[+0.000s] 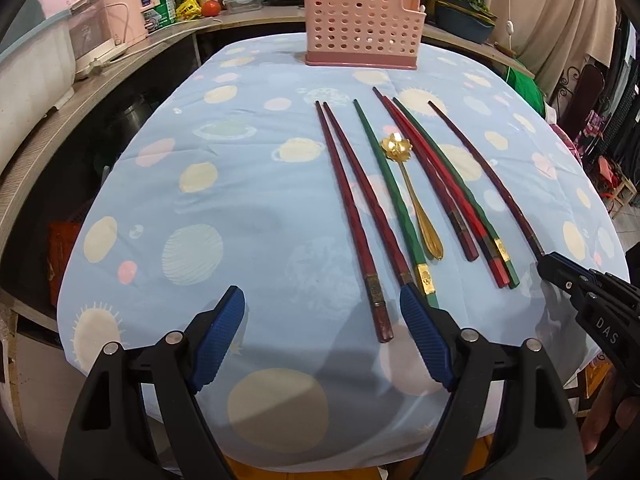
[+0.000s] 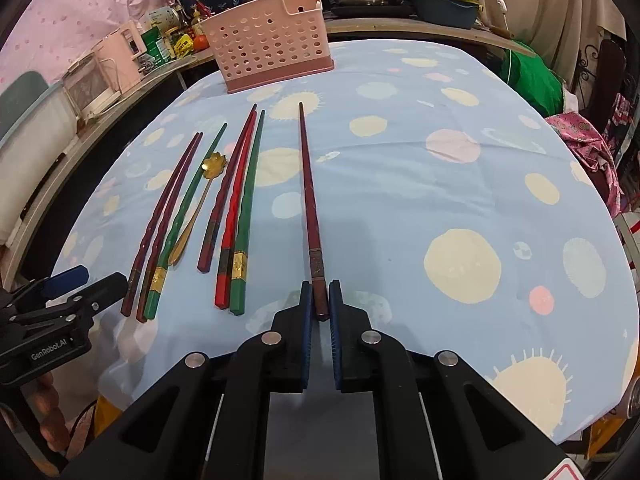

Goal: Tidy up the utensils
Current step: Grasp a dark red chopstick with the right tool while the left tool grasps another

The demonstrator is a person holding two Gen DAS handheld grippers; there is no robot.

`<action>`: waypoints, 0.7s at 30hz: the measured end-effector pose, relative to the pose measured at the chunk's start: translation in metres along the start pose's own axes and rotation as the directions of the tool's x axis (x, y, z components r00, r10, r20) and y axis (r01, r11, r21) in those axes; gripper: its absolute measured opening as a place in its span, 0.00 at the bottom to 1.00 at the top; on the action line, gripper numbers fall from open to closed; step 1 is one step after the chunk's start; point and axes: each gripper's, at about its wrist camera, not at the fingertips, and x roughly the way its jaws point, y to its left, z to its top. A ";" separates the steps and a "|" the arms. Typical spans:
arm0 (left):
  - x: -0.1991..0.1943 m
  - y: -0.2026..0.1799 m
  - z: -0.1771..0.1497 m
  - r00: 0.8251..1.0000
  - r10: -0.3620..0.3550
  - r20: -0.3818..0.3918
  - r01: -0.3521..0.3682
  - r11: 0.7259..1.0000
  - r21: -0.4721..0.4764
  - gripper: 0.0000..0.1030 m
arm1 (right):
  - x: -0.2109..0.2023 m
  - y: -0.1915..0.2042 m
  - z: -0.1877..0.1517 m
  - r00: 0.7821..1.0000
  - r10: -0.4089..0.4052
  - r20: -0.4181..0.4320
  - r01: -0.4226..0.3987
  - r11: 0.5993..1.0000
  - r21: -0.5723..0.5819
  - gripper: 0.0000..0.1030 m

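Observation:
Several chopsticks lie side by side on the blue tablecloth [image 1: 240, 208]: dark red ones [image 1: 344, 208], green ones [image 1: 394, 200] and a bright red one [image 1: 440, 192]. A gold spoon [image 1: 414, 192] with a flower-shaped bowl lies among them. A pink perforated utensil basket [image 1: 360, 24] stands at the far edge, also in the right wrist view [image 2: 272, 40]. My left gripper [image 1: 322, 332] is open above the near ends of the leftmost chopsticks. My right gripper [image 2: 320, 304] is shut on the near end of a separate dark red chopstick [image 2: 308, 200], seen at right in the left wrist view [image 1: 484, 172].
A counter [image 1: 120, 64] runs behind and left of the table with a pink appliance [image 1: 120, 12], bottles, a tomato and pots. Green cloth [image 2: 532, 80] and a pink patterned fabric [image 2: 588, 148] lie off the right edge. The tablecloth's right half [image 2: 480, 184] shows in the right wrist view.

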 end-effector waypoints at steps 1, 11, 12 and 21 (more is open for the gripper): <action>0.002 -0.001 -0.001 1.000 0.001 -0.005 -0.001 1.000 0.002 0.72 | 0.000 0.000 0.000 1.000 0.001 0.000 -0.001 1.000 0.001 0.07; 0.005 -0.003 -0.006 1.000 -0.001 -0.009 0.001 1.000 0.020 0.34 | -0.001 -0.001 -0.002 1.000 0.011 -0.004 -0.011 1.000 0.013 0.08; 0.004 -0.003 -0.006 1.000 -0.010 -0.009 0.010 1.000 0.023 0.23 | -0.002 -0.001 -0.002 1.000 0.013 -0.005 -0.013 1.000 0.014 0.08; -0.013 0.000 0.000 0.999 -0.042 0.008 0.042 0.999 0.011 0.07 | -0.021 0.007 0.003 0.999 0.030 0.026 -0.030 1.000 0.001 0.07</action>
